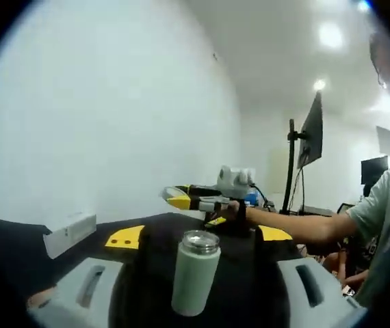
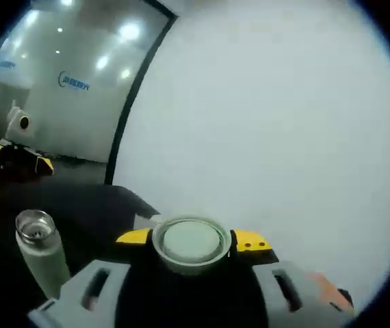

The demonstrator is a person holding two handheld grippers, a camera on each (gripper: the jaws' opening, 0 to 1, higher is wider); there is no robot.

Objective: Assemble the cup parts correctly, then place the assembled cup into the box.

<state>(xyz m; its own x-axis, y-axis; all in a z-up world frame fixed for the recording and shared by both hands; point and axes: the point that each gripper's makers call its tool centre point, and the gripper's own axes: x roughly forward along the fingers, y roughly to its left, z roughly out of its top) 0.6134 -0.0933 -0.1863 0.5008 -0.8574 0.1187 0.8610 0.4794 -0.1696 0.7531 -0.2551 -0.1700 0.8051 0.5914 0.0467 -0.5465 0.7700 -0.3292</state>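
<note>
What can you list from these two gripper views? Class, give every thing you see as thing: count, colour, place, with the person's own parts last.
Cup body: one, pale green with a steel rim, upright on the dark table between the left gripper's jaws; open-topped.
Lid: one, round, pale green, between the right gripper's jaws.
Table: one, dark.
Box: one, white, at the table's far left edge in the left gripper view.
Monitor on stand: one, dark, background.
Left gripper: one, yellow-tipped, open around the cup body.
Right gripper: one, yellow-tipped, shut on the lid.
Person's arm: one, pale sleeve.
</note>
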